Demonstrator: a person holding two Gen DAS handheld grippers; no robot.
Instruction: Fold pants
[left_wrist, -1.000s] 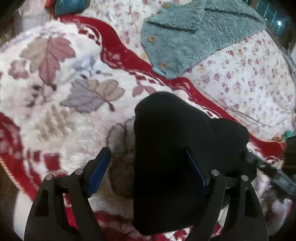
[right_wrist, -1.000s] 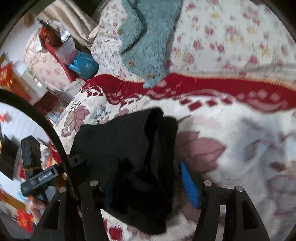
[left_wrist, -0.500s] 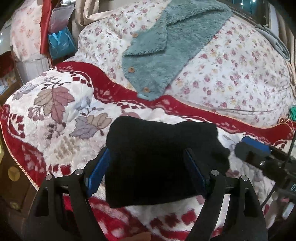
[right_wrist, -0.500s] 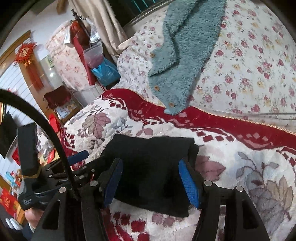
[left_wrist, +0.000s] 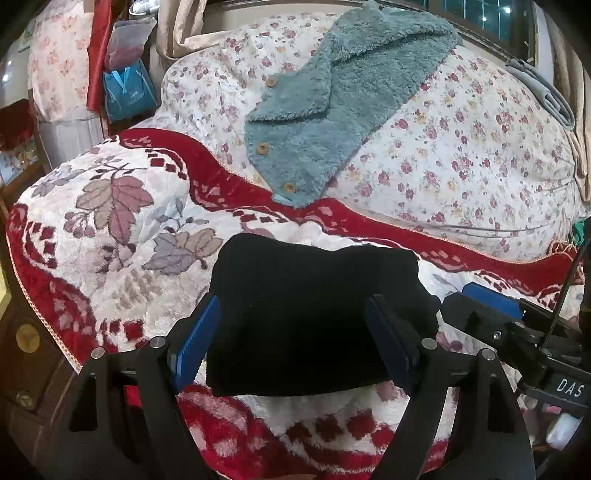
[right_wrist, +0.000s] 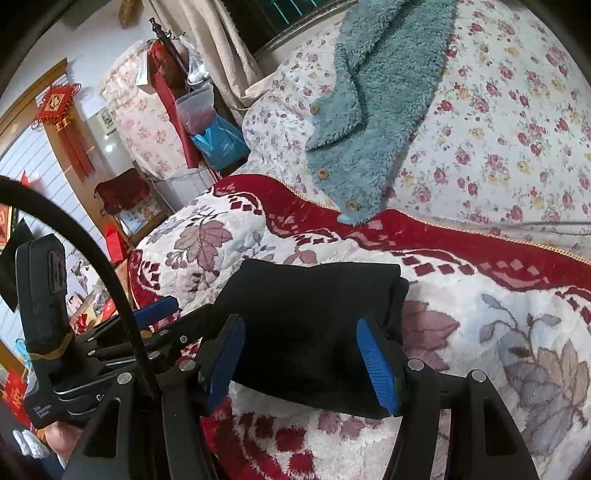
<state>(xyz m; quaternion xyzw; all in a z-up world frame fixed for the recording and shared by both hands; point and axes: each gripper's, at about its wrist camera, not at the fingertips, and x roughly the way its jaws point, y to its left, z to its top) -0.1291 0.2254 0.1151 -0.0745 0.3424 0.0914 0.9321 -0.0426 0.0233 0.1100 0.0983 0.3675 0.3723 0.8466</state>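
Note:
The black pants (left_wrist: 314, 314) lie folded into a compact rectangle on the red and white leaf-patterned blanket (left_wrist: 122, 229). They also show in the right wrist view (right_wrist: 306, 325). My left gripper (left_wrist: 295, 339) is open, its blue pads standing apart above the near part of the fold, holding nothing. My right gripper (right_wrist: 303, 358) is open too, pulled back over the pants' near edge. The right gripper also shows at the right of the left wrist view (left_wrist: 491, 314), and the left gripper shows at the left of the right wrist view (right_wrist: 155, 310).
A teal fleece garment with wooden buttons (left_wrist: 343, 110) lies on the floral quilt (left_wrist: 480, 155) behind the blanket. A blue bag (left_wrist: 127, 92), curtains and red cloths stand at the bed's far left. The blanket's edge (left_wrist: 40, 314) drops off at the left.
Both grippers have drawn back and up from the pants. The pants went from a bunched, partly lifted heap to a flat folded rectangle on the blanket.

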